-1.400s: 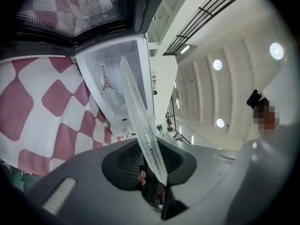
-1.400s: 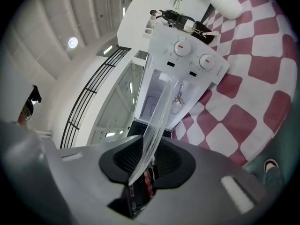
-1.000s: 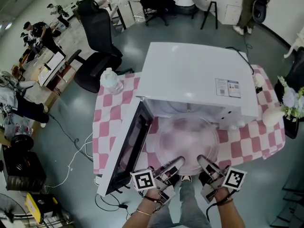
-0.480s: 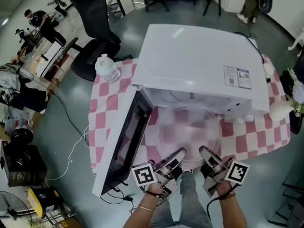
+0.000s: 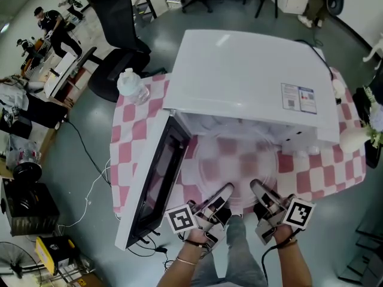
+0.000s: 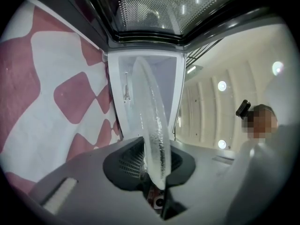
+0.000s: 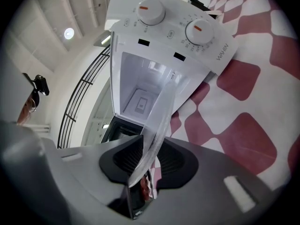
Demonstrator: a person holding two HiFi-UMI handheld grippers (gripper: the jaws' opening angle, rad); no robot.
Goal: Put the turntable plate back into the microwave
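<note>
A clear glass turntable plate [image 5: 236, 163] is held level in front of the open white microwave [image 5: 251, 76], its far edge at the cavity mouth. My left gripper [image 5: 224, 191] grips the plate's near rim on the left; its jaws are closing with the rim between them. My right gripper [image 5: 257, 189] is shut on the near rim on the right. In the left gripper view the plate [image 6: 152, 121] runs edge-on from my left gripper [image 6: 157, 172] into the cavity. The right gripper view shows the plate [image 7: 157, 125] clamped in my right gripper [image 7: 145, 161], below the control knobs [image 7: 152, 13].
The microwave door [image 5: 158, 178] hangs open to the left of the plate. A pink checked cloth [image 5: 134, 130] covers the table. A water bottle [image 5: 133, 85] stands at the back left, a white vase [image 5: 353, 139] at the right. An office chair [image 5: 119, 23] stands behind.
Both grippers have carried the plate a little lower and toward the microwave opening. The grip on the rim looks the same on both sides.
</note>
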